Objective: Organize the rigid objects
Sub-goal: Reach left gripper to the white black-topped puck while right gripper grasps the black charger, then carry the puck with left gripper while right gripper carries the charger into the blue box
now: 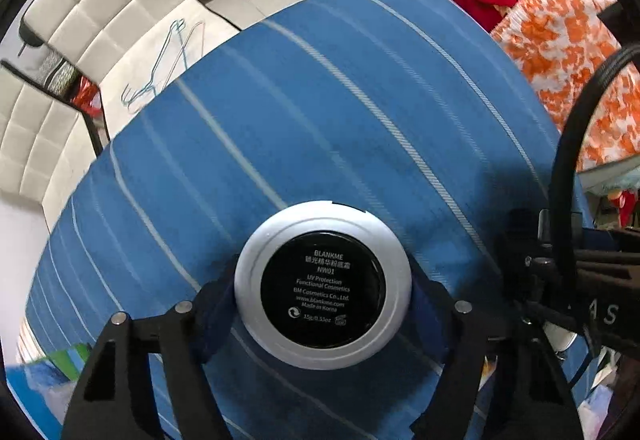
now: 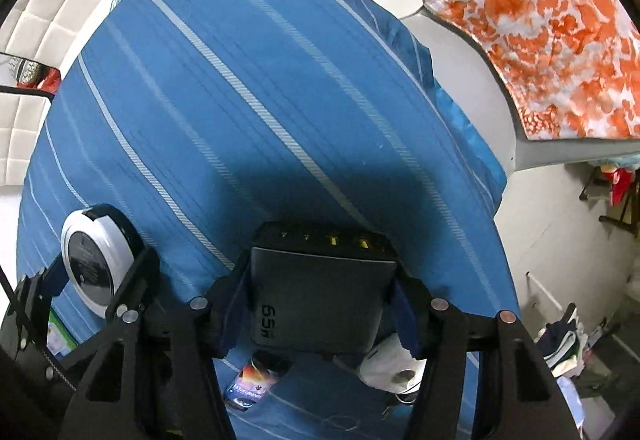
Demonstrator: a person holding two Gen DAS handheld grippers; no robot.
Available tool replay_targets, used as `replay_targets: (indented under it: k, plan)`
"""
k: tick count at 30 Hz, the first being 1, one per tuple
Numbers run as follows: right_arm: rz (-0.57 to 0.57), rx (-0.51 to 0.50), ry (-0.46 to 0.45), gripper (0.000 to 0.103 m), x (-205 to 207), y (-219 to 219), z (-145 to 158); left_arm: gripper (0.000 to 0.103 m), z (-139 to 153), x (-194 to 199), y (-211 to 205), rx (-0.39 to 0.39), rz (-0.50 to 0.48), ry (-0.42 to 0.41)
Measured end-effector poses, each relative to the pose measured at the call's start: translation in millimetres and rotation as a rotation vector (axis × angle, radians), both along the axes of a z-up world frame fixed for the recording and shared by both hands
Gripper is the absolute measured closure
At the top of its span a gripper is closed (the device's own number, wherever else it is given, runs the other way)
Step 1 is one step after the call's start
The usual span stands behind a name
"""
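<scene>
A round white compact (image 1: 322, 284) with a black labelled base is held between the fingers (image 1: 212, 304) of the left gripper (image 1: 320, 304), which are closed on its rim from both sides. It is carried above the blue striped cloth (image 1: 280, 100) that covers the bench, and no contact with the cloth can be seen. In the right wrist view the same compact (image 2: 96, 264) is seen off to the left of the right fingers, edge-on and tilted.

A dark grey charger block (image 2: 320, 292), marked "65", is clamped between the fingers (image 2: 228, 304) of the right gripper (image 2: 320, 312), its port end pointing forward, away from the camera. Below and behind the right fingers a small dark printed packet (image 2: 256, 380) and a white object (image 2: 392, 368) are lying on the cloth; what these are cannot be told with certainty.

The step in hand is judged to be carrying both items to a place on the cloth. To do it well, each item should be lowered until its base is flat on the cloth before the fingers are widened, since the compact is gripped only by its smooth curved rim and could roll or slip if released while tilted. The two grippers should be kept well apart so that they are not knocked together. An open stretch of cloth ahead of the fingers appears suitable for setting down.
</scene>
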State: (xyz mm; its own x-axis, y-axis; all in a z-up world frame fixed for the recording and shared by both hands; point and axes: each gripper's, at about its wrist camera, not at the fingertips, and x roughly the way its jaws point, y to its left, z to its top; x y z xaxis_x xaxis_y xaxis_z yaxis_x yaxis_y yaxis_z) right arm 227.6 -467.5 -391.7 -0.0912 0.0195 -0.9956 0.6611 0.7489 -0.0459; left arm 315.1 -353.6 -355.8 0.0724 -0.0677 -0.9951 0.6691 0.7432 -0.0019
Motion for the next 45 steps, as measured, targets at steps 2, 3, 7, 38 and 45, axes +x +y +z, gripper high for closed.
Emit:
replay_targets:
  k: [2, 3, 7, 38, 45]
  plan:
    - [0.008, -0.003, -0.005, 0.040, 0, 1, 1, 0.030, 2, 0, 6, 0.003, 0.023, 0.002]
    - [0.013, -0.001, -0.007, 0.040, -1, 1, 1, 0.030, 4, 0, 9, 0.001, 0.032, 0.001]
    - [0.026, 0.009, -0.019, 0.040, -7, 2, 2, 0.030, 15, -4, 21, -0.014, 0.066, -0.026]
    - [0.586, -0.078, -0.399, 0.040, -147, 296, 220, 0.030, 243, -167, 298, -0.183, 0.434, -0.343]
    - [0.751, -0.034, -0.470, 0.040, -183, 392, 252, 0.030, 276, -205, 358, -0.182, 0.538, -0.410]
